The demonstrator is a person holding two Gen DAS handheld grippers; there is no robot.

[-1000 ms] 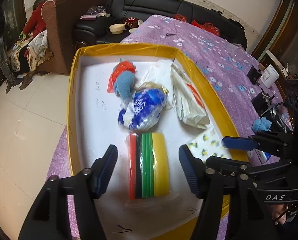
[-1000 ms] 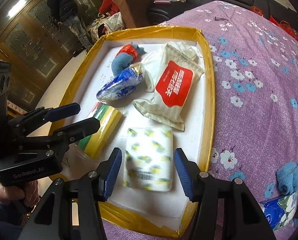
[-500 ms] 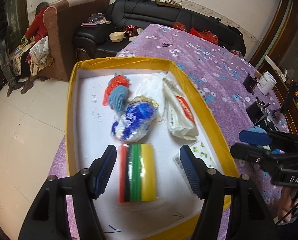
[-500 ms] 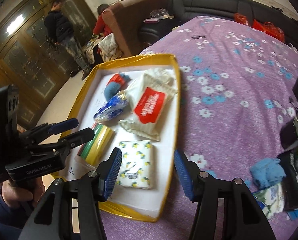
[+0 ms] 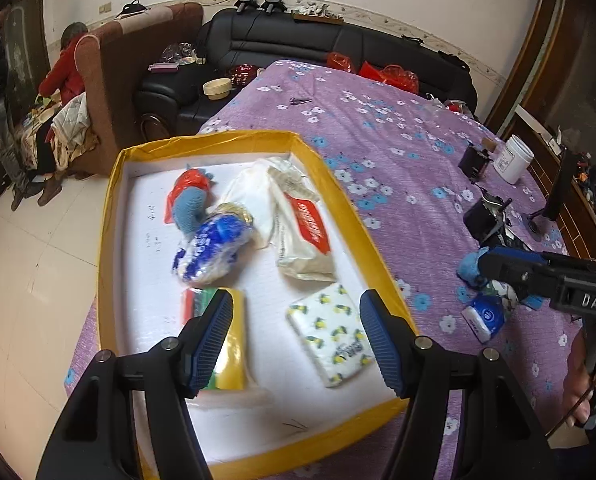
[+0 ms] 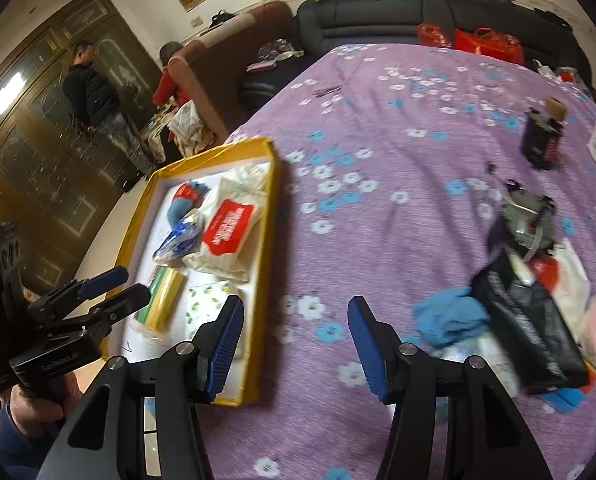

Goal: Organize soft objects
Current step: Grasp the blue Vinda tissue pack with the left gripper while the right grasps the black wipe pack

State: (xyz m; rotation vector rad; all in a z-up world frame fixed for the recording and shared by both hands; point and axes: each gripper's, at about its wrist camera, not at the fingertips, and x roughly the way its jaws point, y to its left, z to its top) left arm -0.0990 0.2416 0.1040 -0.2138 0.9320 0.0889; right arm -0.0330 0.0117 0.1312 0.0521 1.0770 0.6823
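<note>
— Left wrist view? 
— The left tool (image 5: 296, 326) hung open and empty over the yellow tray (image 5: 349, 204), lemon-print tissue pack (image 5: 331, 338) inside.

— Right wrist view? 
— The right tool (image 6: 294, 342) gaped empty above the purple surface (image 6: 397, 120) — probably between pickups; the blue cloth (image 6: 449, 318) looked next.

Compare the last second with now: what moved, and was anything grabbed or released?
The right gripper, open and empty, swung right, off the yellow tray and toward the blue cloth on the purple cover. The left gripper, open too, drifted slightly right over the tray. Nothing grabbed or released; the tray's contents lie as before.
</note>
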